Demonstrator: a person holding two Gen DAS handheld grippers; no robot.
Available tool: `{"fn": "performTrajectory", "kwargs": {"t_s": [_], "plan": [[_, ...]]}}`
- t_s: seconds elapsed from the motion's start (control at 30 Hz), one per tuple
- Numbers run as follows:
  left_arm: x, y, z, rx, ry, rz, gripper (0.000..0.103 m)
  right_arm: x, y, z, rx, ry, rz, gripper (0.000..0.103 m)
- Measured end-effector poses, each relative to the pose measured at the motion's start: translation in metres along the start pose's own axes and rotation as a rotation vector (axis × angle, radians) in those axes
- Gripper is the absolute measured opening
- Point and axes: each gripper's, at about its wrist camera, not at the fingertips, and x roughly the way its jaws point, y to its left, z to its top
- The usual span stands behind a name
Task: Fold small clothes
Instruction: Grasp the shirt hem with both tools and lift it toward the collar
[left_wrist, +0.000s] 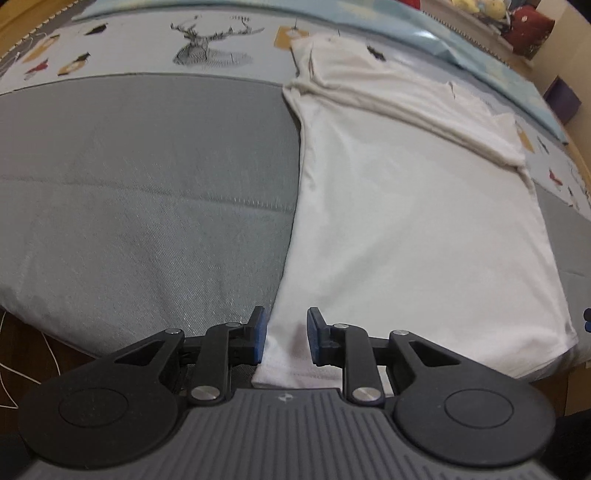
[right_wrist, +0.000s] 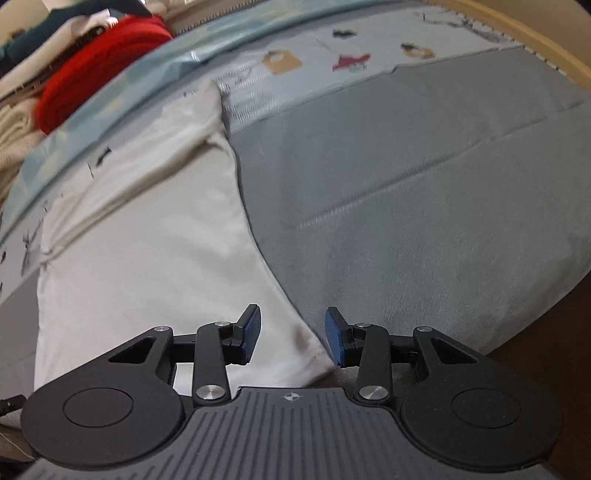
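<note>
A: Status? The white cotton T-shirt (left_wrist: 413, 221) lay flat on the grey quilted bed cover (left_wrist: 147, 184), sleeves folded (far end).

B: Pre-grasp. Left gripper (left_wrist: 286, 338) and right gripper (right_wrist: 293, 341) stood wide, empty, at the near hem corners; next move likely required closing, then lifting evenly.

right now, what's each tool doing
left tool: open, over the white shirt's near corner, holding nothing
right tool: open, over the shirt's other corner, holding nothing

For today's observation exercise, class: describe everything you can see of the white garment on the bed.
The white soft-knit T-shirt lies flat on the grey quilted bedcover, its sleeves folded inward into a long panel, with layered folds at the far end. The open left gripper straddles its near left hem corner; the open right gripper straddles the near right corner, which shows a faint dark smudge.
</note>
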Motion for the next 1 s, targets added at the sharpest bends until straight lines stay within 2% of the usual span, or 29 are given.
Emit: {"fn": "performTrajectory", "kwargs": {"t_s": [0.27, 0.37, 0.53, 0.57, 0.63, 0.67, 0.7, 0.73, 0.87, 1.0], "plan": [[0.017, 0.008, -0.016, 0.035, 0.074, 0.023, 0.026, 0.024, 0.002, -0.006, -0.07, 0.09, -0.058, 0.041], [0.017, 0.003, -0.02, 0.071, 0.069, 0.029, 0.026, 0.032, 0.003, -0.008, -0.082, 0.121, -0.076, 0.041], [0.018, 0.002, -0.021, 0.068, 0.069, 0.034, 0.025, 0.04, 0.008, -0.01, -0.11, 0.14, -0.091, 0.041], [0.017, 0.001, -0.021, 0.071, 0.067, 0.035, 0.025, 0.039, 0.008, -0.01, -0.112, 0.14, -0.091, 0.039], [0.017, -0.001, -0.021, 0.076, 0.065, 0.032, 0.019, 0.039, 0.008, -0.011, -0.12, 0.138, -0.096, 0.028], [0.017, -0.001, -0.021, 0.077, 0.064, 0.027, 0.015, 0.04, 0.008, -0.011, -0.121, 0.14, -0.095, 0.015], [0.016, -0.001, -0.021, 0.076, 0.06, 0.025, 0.007, 0.039, 0.008, -0.011, -0.119, 0.141, -0.089, 0.012], [0.014, 0.0, -0.021, 0.072, 0.052, 0.027, 0.007, 0.039, 0.008, -0.012, -0.118, 0.14, -0.082, 0.009], [0.008, 0.007, -0.018, 0.024, 0.031, 0.015, 0.007, 0.03, 0.008, -0.012, -0.111, 0.122, -0.051, 0.007], [0.015, 0.007, -0.019, 0.027, 0.076, 0.008, 0.008, 0.029, 0.009, -0.012, -0.117, 0.119, -0.062, 0.009]]}}
